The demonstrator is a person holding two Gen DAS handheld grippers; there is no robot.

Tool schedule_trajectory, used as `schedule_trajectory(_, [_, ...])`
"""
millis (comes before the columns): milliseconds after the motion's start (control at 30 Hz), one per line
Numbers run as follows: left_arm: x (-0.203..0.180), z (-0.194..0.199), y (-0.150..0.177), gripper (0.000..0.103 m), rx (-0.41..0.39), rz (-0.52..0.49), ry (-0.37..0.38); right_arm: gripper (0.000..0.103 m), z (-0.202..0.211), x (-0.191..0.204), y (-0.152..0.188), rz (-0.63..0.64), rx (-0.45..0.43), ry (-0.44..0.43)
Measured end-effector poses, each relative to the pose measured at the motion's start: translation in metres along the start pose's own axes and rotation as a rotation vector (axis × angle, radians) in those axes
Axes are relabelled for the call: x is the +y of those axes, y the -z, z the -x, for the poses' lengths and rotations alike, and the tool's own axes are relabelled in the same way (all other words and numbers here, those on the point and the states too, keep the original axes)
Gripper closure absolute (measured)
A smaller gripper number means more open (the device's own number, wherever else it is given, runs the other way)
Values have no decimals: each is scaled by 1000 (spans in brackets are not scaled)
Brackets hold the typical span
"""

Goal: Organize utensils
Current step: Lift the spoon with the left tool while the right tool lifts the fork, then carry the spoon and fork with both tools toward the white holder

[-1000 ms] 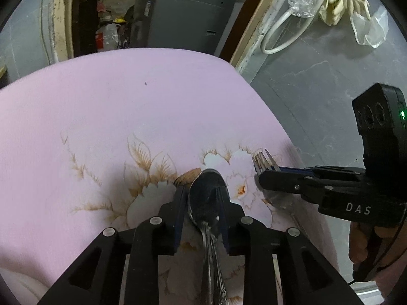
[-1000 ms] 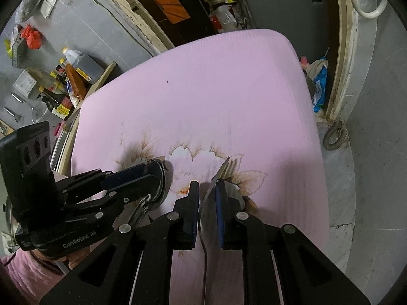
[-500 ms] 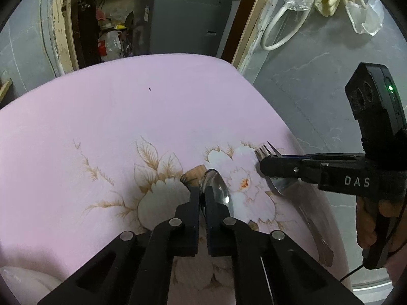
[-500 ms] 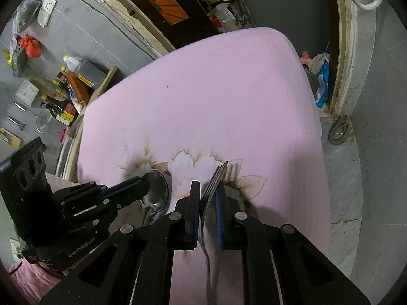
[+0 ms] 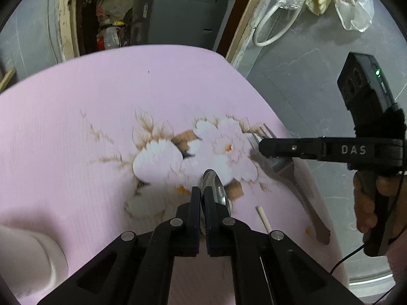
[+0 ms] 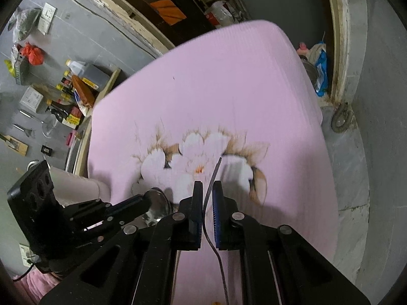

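Observation:
My left gripper (image 5: 202,190) is shut on a steel spoon (image 5: 216,188), held edge-up above the pink flowered mat (image 5: 89,127); the spoon bowl pokes out past the fingertips. My right gripper (image 6: 207,188) is shut on a steel fork (image 6: 212,178), seen edge-on, its tines forward over the flower print. In the left wrist view the right gripper (image 5: 264,147) holds the fork (image 5: 287,167) at the mat's right side, handle hanging down. In the right wrist view the left gripper (image 6: 145,200) with the spoon (image 6: 157,203) is at lower left.
A small white stick (image 5: 264,219) lies on the mat near its right edge. A pale rounded object (image 5: 28,256) sits at the lower left. The mat's right edge (image 6: 320,132) drops to a grey floor. Shelves with bottles (image 6: 76,86) stand to the left.
Both grippers have lifted and drawn back from the mat with their utensils. The spoon has turned from flat to edge-up in the left gripper. The fork stays clamped.

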State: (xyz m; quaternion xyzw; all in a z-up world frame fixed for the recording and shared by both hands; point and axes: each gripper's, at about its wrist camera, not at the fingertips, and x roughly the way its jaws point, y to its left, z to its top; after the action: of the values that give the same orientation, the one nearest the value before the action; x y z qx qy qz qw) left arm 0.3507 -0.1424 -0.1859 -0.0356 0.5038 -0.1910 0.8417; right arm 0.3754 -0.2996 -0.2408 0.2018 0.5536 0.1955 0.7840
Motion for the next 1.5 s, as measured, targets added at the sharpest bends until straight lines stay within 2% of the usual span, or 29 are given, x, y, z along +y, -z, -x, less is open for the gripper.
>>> schedule_trajectory(200, [6,9,4,99,-2,17,-3,96,1,3,10,26,20,37])
schedule_trajectory(1000, [2,33,45,99,31,35,-8,99,9,12,18,75,36,48])
schedule_trajectory(1300, [12,31,63,97,67,112,35,99,5,12,28,70,54,55])
schedule_trajectory(1500, [13,34,70,98,35,141,45,99,10,14,34,94,47,67])
